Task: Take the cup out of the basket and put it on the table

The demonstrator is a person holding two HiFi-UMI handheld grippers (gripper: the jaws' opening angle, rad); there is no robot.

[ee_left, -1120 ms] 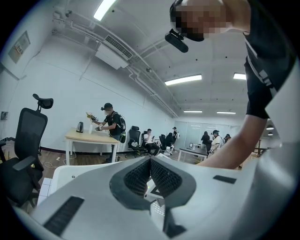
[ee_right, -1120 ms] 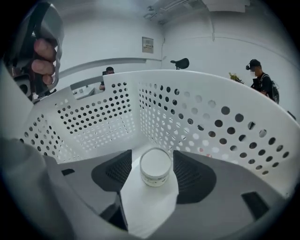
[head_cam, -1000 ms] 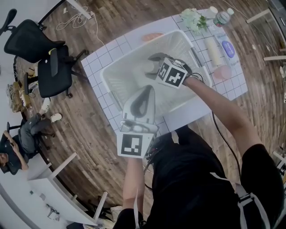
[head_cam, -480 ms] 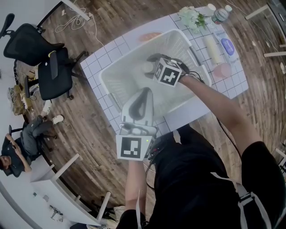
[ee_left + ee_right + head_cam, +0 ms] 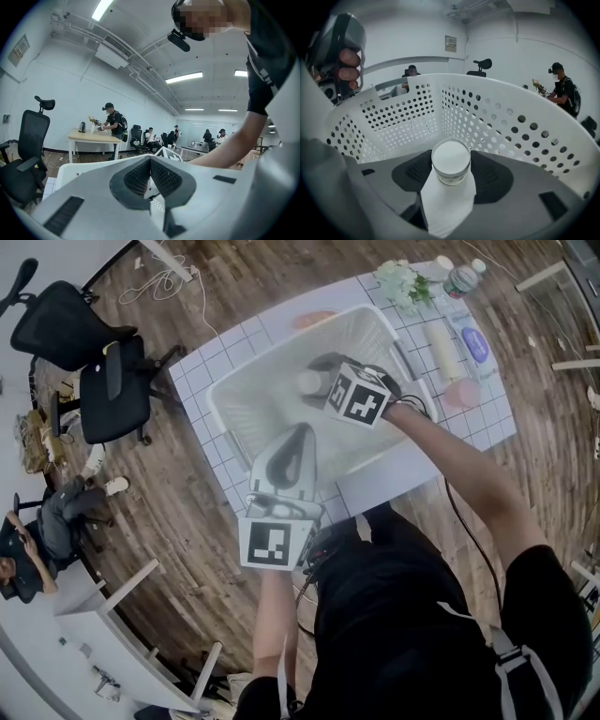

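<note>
Two hand-held grippers are showing in the head view, both over the white perforated basket (image 5: 217,409) that is sitting on the white gridded bench (image 5: 202,371). Right hand-held gripper (image 5: 323,381) is reaching down inside the basket, jaws clamping on the white cup (image 5: 309,382). In the right gripper view the cup (image 5: 450,187) is sitting between the two dark pads of the right hand-held gripper (image 5: 451,164), lying along the jaws with its round end pointing at the basket wall (image 5: 511,126). Cup is inside the basket; cannot tell whether it is touching the basket floor. Left hand-held gripper (image 5: 300,430) is hovering above the basket's near rim, pointing away from the person. In the left gripper view the left hand-held gripper (image 5: 150,157) is pointing out across the room, jaw tips pressing together with nothing between them. Pink cup (image 5: 466,390), bottle (image 5: 461,277) and flowers (image 5: 405,279) are standing on the bench just beside the basket's right end.
</note>
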